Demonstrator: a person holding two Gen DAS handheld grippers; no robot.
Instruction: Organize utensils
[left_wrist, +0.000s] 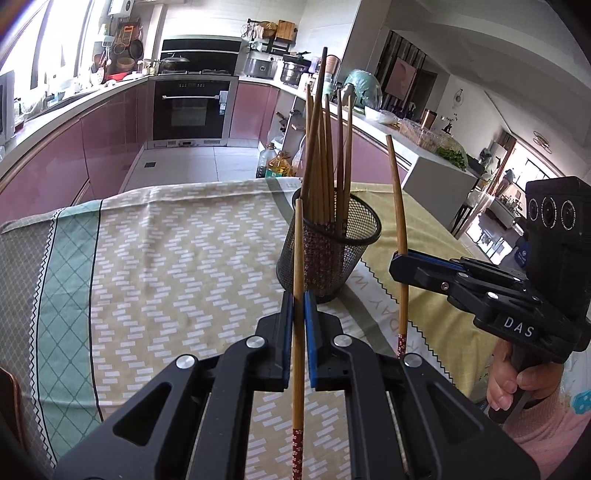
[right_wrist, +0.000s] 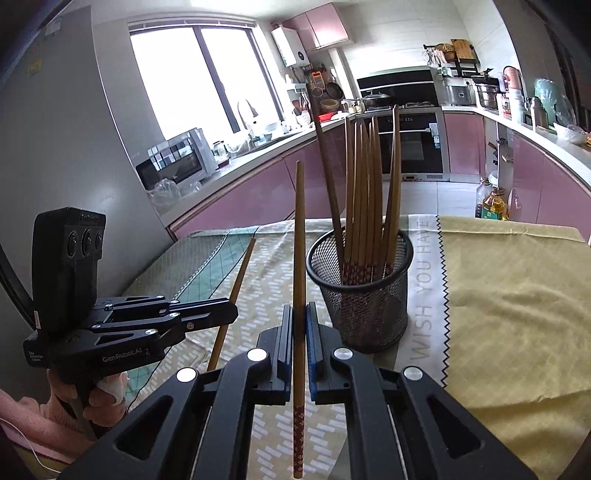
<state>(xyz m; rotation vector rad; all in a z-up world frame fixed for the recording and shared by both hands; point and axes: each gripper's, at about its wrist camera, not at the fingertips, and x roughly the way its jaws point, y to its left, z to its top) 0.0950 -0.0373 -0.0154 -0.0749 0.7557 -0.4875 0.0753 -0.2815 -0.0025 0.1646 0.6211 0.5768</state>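
Observation:
A black mesh holder (left_wrist: 328, 251) stands on the cloth-covered table and holds several wooden chopsticks (left_wrist: 325, 155) upright; it also shows in the right wrist view (right_wrist: 364, 288). My left gripper (left_wrist: 298, 306) is shut on one chopstick (left_wrist: 297, 266), held upright just in front of the holder. My right gripper (right_wrist: 299, 321) is shut on another chopstick (right_wrist: 299, 240), upright, left of the holder in its view. The right gripper also shows in the left wrist view (left_wrist: 400, 260), to the right of the holder, and the left gripper shows in the right wrist view (right_wrist: 231, 314).
A patterned tablecloth (left_wrist: 166, 258) covers the table, with a yellow cloth (right_wrist: 517, 295) on its right side. Pink kitchen cabinets, an oven (left_wrist: 194, 107) and oil bottles (left_wrist: 275, 162) on the floor lie beyond the table's far edge.

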